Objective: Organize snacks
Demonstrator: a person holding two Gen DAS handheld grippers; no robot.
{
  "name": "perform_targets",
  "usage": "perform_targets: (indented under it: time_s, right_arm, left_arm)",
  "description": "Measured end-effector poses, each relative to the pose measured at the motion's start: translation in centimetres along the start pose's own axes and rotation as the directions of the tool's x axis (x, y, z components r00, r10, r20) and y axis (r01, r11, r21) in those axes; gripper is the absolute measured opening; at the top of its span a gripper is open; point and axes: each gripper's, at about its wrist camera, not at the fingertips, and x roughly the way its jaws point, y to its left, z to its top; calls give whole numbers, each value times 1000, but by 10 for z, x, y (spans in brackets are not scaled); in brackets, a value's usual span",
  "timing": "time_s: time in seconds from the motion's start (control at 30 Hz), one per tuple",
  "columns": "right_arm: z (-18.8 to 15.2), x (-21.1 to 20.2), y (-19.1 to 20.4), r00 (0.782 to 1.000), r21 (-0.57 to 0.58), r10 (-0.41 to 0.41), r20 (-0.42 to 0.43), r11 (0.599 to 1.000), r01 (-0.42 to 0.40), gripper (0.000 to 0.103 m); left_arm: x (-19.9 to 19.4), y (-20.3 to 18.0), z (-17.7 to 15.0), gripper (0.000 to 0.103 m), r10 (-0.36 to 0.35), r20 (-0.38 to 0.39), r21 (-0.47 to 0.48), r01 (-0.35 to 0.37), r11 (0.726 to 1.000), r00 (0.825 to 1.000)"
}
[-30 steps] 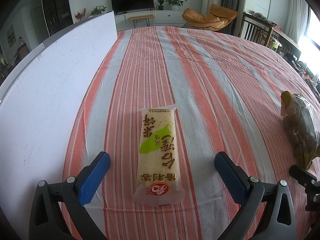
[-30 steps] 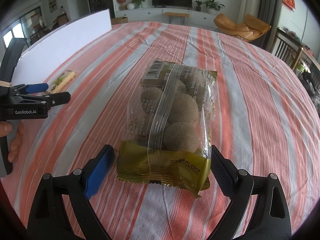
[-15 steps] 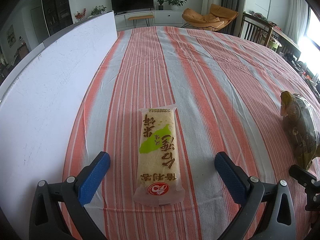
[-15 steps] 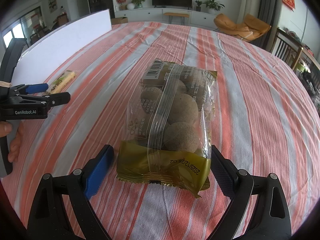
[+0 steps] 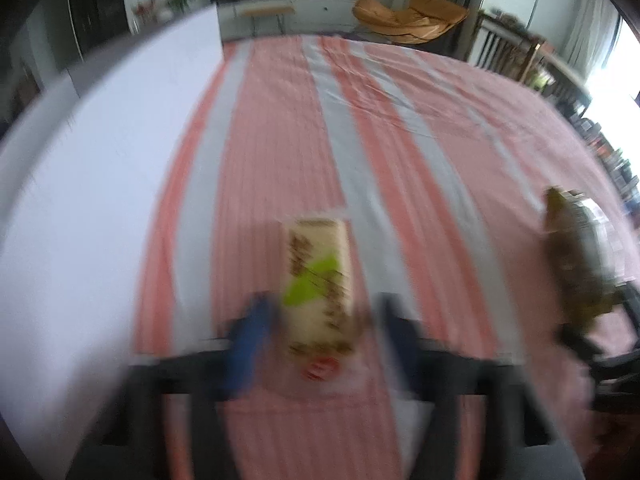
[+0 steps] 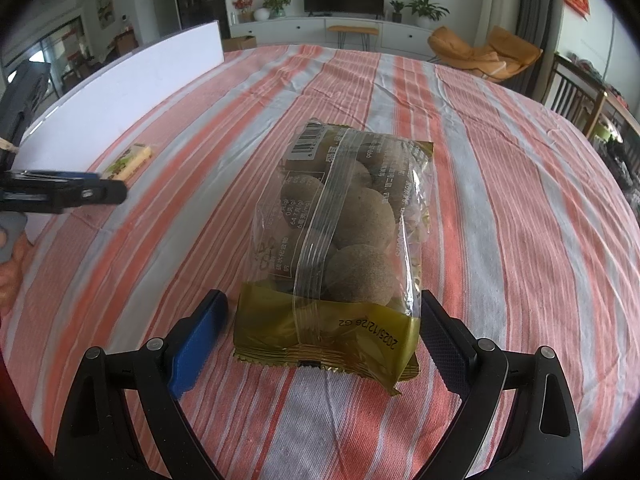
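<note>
Snacks are seen on the striped tablecloth (image 6: 520,184). A rice cracker packet (image 5: 318,276) is gripped between the left gripper (image 5: 320,328) jaws, which have just closed narrowly on it. A bag of round balls (image 6: 344,236) lies between the wide-spread right gripper (image 6: 320,332) jaws, untouched.

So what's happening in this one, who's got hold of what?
A person holds a gripper in each hand over a striped tablecloth. The left gripper has just closed its fingers around the near end of a rice cracker packet; the picture is blurred. The right gripper sits open, its fingers either side of a bag of round snack balls that lies flat, not yet gripped.
</note>
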Motion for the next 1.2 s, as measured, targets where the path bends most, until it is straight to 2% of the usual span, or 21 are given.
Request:
perform_targets:
  time_s: [0.07,0.17,0.23,0.3,0.4,0.43,0.47,0.5,0.57,0.6,0.7,0.77,0.83,0.9,0.97,1.03,1.1,1.17,1.2]
  right_arm:
    - [-2,-9,-7,998,27,35,44,999,-36,95]
    - [-12,-45,-25,973,129,76,217,986,-106,95]
    - [-5,-54,-32,969,203,106,222,967,-152,95]
    - [15,-53,-33,981,241,101,167,960,-140,95]
    - [47,-29,-16,999,203,50,-19,978,-45,95]
    - [54,-16,-9,996,168,24,-87,986,-9,96]
    - [59,6,2,979,96,-50,-197,993,70,93]
    - [60,18,6,965,53,-90,-247,993,107,91]
    - [59,22,3,961,66,-110,-254,989,131,67]
    - [58,18,0,964,89,-96,-247,989,121,63]
    - [63,-6,-1,983,165,-8,-182,985,39,61]
    - [80,-27,13,989,206,91,-114,976,-66,60]
    - [108,-46,42,985,183,165,-45,971,-154,60]
    - [140,-63,84,972,111,234,11,966,-234,61]
    - [170,-74,130,951,33,305,41,951,-307,61]
    - [197,-79,184,921,-41,386,49,922,-385,61]
    - [214,-77,228,896,-99,441,48,895,-435,62]
    - [225,-68,271,890,-166,454,42,881,-442,64]
    - [226,-63,284,891,-188,452,38,879,-438,64]
  left_arm:
    - [-2,6,-1,31,-38,5,-33,38,999,999]
    - [-12,18,-7,31,-111,35,-105,114,988,993]
    - [-19,22,-13,31,-126,61,-130,134,983,990]
    - [-25,23,-15,31,-153,81,-150,164,975,985]
    - [-37,18,-19,31,-192,111,-156,208,966,975]
    - [-44,16,-20,31,-203,123,-152,221,963,971]
    - [-51,15,-21,31,-216,135,-149,235,961,967]
    - [-58,15,-24,31,-226,145,-147,247,958,963]
    - [-77,20,-28,31,-245,177,-140,271,952,953]
    - [-89,26,-29,31,-256,198,-140,286,948,946]
    - [-116,51,-23,31,-288,257,-181,339,923,922]
    - [-134,75,-16,31,-296,299,-211,366,906,907]
    - [-152,103,-8,31,-260,340,-239,350,906,904]
    - [-163,133,-2,31,-187,360,-267,293,918,914]
    - [-169,171,0,31,-118,349,-312,234,921,930]
    - [-169,206,-1,31,-34,319,-359,154,920,947]
    - [-167,235,-5,31,48,280,-397,69,915,959]
    - [-162,254,-12,38,110,246,-428,6,904,963]
    - [-160,263,-16,48,129,228,-443,-15,897,965]
